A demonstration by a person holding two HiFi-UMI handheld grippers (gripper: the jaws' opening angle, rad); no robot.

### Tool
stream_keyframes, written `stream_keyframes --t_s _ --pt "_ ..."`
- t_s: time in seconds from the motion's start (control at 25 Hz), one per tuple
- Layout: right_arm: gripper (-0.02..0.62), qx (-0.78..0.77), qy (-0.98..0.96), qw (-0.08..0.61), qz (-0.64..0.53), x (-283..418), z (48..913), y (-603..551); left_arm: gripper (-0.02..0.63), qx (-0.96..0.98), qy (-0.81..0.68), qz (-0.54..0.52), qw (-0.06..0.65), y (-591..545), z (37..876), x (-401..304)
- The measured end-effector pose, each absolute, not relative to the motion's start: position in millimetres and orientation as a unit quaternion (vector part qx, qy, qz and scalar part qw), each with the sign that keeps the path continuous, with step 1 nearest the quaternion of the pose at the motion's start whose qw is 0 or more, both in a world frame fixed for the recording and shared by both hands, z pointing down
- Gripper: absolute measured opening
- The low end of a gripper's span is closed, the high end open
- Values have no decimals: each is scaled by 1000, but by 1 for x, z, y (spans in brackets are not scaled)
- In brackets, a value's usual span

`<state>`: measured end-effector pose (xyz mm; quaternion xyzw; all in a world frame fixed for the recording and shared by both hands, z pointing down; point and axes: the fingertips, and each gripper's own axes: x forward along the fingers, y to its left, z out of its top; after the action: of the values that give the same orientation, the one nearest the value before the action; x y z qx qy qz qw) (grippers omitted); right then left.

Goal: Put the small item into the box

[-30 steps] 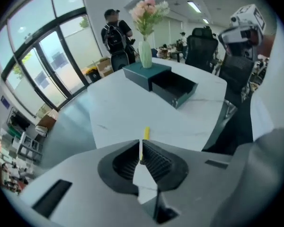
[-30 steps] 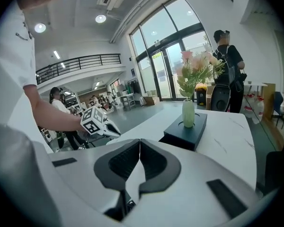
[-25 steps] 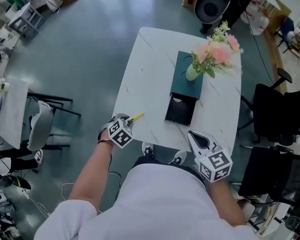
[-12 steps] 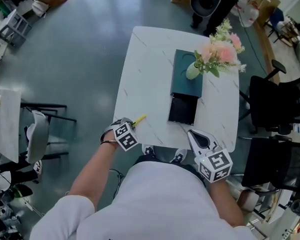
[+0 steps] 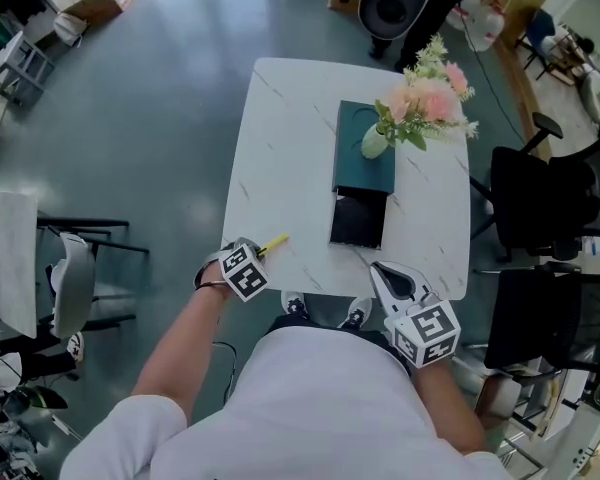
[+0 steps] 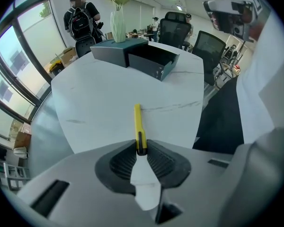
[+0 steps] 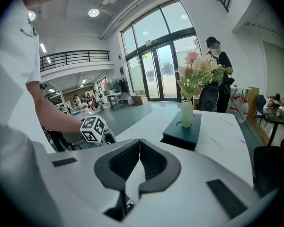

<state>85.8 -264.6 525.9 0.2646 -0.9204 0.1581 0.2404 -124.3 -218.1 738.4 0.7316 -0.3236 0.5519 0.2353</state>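
A: How far was the task?

B: Only at the beginning, I judge. The yellow item [image 6: 138, 119] was at the near left edge of the tabletop [image 5: 280, 128], well apart from the box [image 5: 365, 173]. The left claw [image 6: 141, 148] was closing on its dark end, and the pads seemed to press it already. Whether it was lifted from the surface, I could not tell.

A: And the box?

B: Its drawer [image 6: 150, 69] stood pulled open toward the person, and it looked empty as far as I could see. A vase [image 5: 373, 146] with flowers [image 5: 425, 103] stood on the closed part. So the carrying and the putting in were both left to do.

A: The other claw?

B: The right claw [image 7: 140, 145] was pressed together with nothing in it — it hung at the near right edge, away from the work.

A: Any brand or writing?

B: None that I could read. The item and the box showed no label. The only print was the black-and-white squares on the cube [image 5: 242, 271] of each claw — patterns, not words.
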Motion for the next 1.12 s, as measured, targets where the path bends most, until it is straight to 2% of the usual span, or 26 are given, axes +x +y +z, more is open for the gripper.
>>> stream_keyframes --t_s 0.36,0.68,1.12 --pt "15 273 -921 232 154 107 519 -266 78 749 -348 540 163 -248 690 -107" --pt "15 297 -915 226 157 143 519 -273 78 774 -322 540 75 -301 652 -49" --pt "15 341 -902 207 164 181 516 -283 78 774 -224 592 -25 -352 653 15"
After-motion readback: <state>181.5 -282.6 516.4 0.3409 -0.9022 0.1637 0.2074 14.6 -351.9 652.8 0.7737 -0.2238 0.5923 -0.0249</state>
